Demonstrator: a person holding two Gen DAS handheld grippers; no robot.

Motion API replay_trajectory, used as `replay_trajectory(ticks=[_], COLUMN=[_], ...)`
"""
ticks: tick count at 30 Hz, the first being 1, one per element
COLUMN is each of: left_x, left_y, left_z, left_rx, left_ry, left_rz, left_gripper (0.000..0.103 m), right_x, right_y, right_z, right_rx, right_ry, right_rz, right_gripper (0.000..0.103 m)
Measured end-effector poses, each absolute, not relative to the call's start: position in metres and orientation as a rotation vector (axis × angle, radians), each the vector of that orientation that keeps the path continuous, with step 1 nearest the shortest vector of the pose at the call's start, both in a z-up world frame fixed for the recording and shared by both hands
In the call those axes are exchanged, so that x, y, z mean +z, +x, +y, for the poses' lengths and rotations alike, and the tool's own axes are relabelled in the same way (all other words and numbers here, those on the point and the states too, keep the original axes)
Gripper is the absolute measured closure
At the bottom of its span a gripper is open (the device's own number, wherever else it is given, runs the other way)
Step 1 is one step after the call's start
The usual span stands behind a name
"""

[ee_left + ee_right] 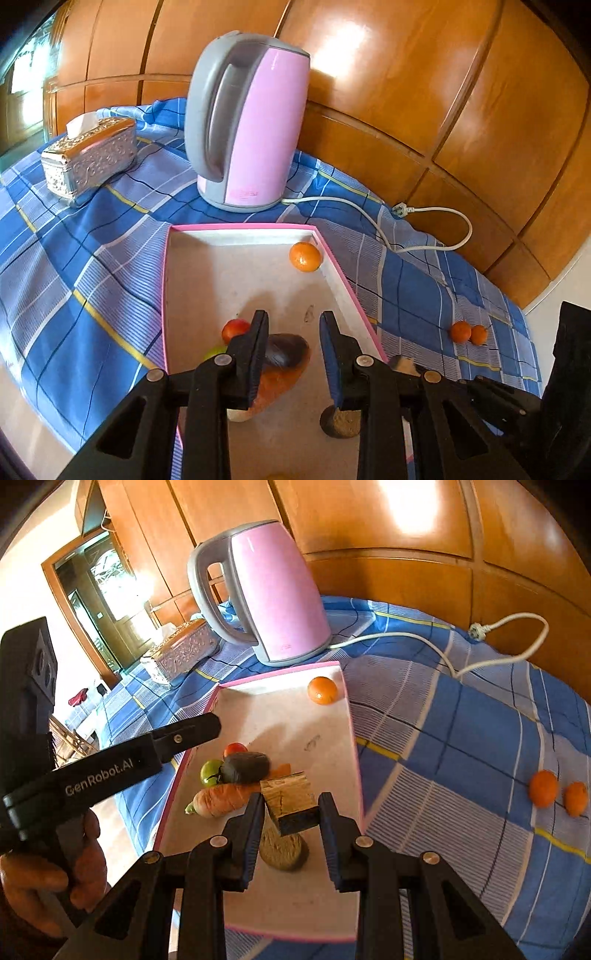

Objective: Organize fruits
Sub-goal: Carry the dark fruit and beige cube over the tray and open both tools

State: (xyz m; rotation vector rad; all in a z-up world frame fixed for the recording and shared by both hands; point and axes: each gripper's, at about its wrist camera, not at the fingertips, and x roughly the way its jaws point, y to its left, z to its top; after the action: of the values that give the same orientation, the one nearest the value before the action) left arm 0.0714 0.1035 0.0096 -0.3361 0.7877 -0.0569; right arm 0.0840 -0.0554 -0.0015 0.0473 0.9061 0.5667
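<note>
Okay, what I see:
- Tray orange (305,256) sits in the far right corner of the tray (240,226), against the wall.
- Left loose orange (543,788) and right loose orange (576,798) lie on the cloth (461,738), right of the tray, just beside each other.
- Pile at the tray's left side: red tomato (235,748), green tomato (210,772), dark oval item (245,768) lying on a carrot (225,799). I can't tell what the dark one is.
- Right tongs (291,801): narrow, both pads against a wood block (286,792), held over the tray.
- A round speckled piece (280,847) is on the tray floor under the block.
- Left tongs (293,321): closed down to a narrow gap, nothing in it, over the tray near the pile.
- Hand (48,871) on the left tongs' grip shows in the right view.
- Behind the tray: kettle (255,122), with its cord (436,210) unplugged on the cloth.
- Tissue box (88,158) is further left.
</note>
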Motion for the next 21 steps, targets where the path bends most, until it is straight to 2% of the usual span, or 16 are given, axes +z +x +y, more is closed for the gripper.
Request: replay_trajectory(ticks=[9, 15, 21], left_x=[0.004, -0.007, -0.008], left_y=[0.062, 0.051, 0.045], left_z=[0.106, 0.110, 0.105], left_rx=[0.021, 0.073, 0.060], left_ry=[-0.325, -0.318, -0.306], left_rz=[0.793, 0.818, 0.826], left_gripper=[0.075, 0.075, 0.074], right_x=[-0.007, -0.004, -0.008], right_y=[0.086, 0.086, 0.081], right_z=[-0.044, -0.042, -0.048], right_rx=[0.561, 0.555, 0.536], right_ry=[0.040, 0.053, 0.071], right_rz=[0.910, 0.896, 0.909], right_gripper=[0.073, 0.067, 0.067])
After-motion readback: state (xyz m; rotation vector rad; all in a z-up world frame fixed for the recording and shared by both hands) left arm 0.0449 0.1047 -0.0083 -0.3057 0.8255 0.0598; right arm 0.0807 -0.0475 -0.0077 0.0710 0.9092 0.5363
